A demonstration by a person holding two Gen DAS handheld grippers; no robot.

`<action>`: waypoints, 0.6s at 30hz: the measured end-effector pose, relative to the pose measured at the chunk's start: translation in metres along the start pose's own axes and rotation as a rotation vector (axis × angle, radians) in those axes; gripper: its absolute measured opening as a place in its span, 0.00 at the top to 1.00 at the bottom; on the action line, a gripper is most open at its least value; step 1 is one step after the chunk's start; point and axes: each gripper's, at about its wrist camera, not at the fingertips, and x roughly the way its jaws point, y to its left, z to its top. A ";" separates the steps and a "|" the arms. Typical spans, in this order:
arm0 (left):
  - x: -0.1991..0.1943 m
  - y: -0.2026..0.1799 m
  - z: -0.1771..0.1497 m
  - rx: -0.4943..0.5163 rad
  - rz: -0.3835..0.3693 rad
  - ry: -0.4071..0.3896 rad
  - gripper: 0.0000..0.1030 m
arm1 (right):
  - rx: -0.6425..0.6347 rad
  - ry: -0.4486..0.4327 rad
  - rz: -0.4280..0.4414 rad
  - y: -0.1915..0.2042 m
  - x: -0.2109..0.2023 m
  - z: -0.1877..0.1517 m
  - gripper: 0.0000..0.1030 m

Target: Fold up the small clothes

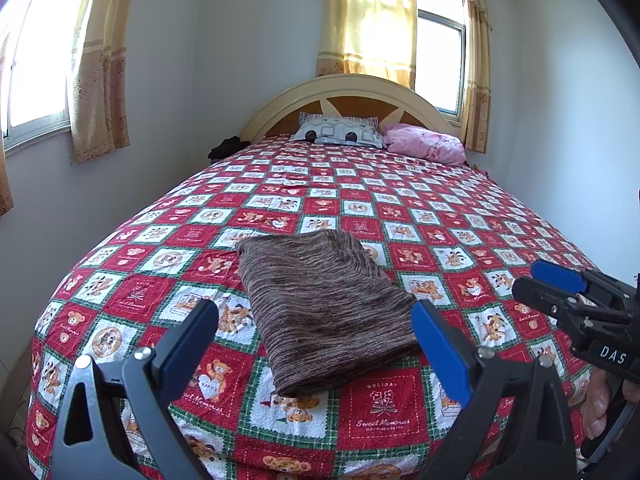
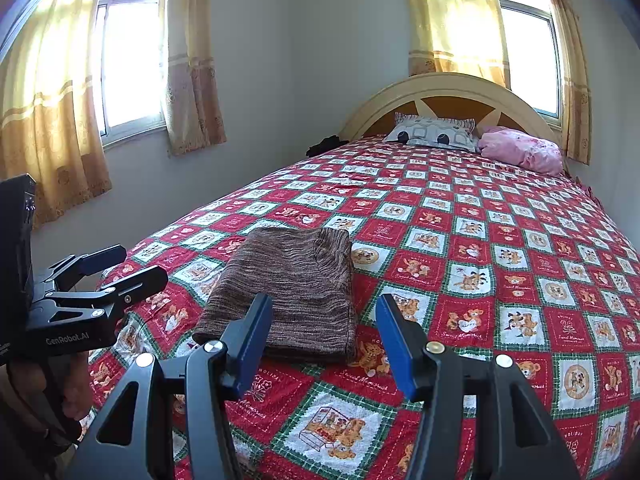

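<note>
Beyond both grippers' spread fingers (image 1: 192, 332), brown striped garment (image 1: 324, 304) lies folded.

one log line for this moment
garment: brown knit garment folded, flat on bedspread | left gripper: open, empty | right gripper: open, empty | contact: none

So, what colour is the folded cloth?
Brown, finely streaked cloth; left wrist view shows it best.

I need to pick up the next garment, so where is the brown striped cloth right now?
The brown striped cloth lies folded on the foot end of the red patchwork bedspread, centred in the left wrist view, just beyond both open tongs and untouched.
</note>
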 end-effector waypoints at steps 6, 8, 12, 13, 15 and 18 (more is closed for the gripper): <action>0.000 0.000 0.000 0.001 0.001 0.002 0.03 | 0.001 -0.002 -0.002 0.000 0.000 0.000 0.46; 0.000 0.000 0.000 0.001 0.000 0.003 0.03 | 0.000 -0.004 -0.002 0.000 -0.001 0.000 0.46; -0.001 -0.001 0.000 0.001 0.006 -0.001 0.03 | 0.005 -0.021 -0.006 0.000 -0.004 0.001 0.46; -0.001 -0.001 0.001 0.004 0.010 -0.004 0.01 | 0.007 -0.027 -0.007 -0.001 -0.005 0.002 0.46; -0.003 0.000 0.002 0.009 0.015 -0.014 0.00 | 0.012 -0.038 -0.009 -0.001 -0.007 0.003 0.46; -0.008 0.001 0.005 0.021 0.012 -0.026 0.00 | 0.016 -0.051 -0.012 -0.002 -0.009 0.004 0.46</action>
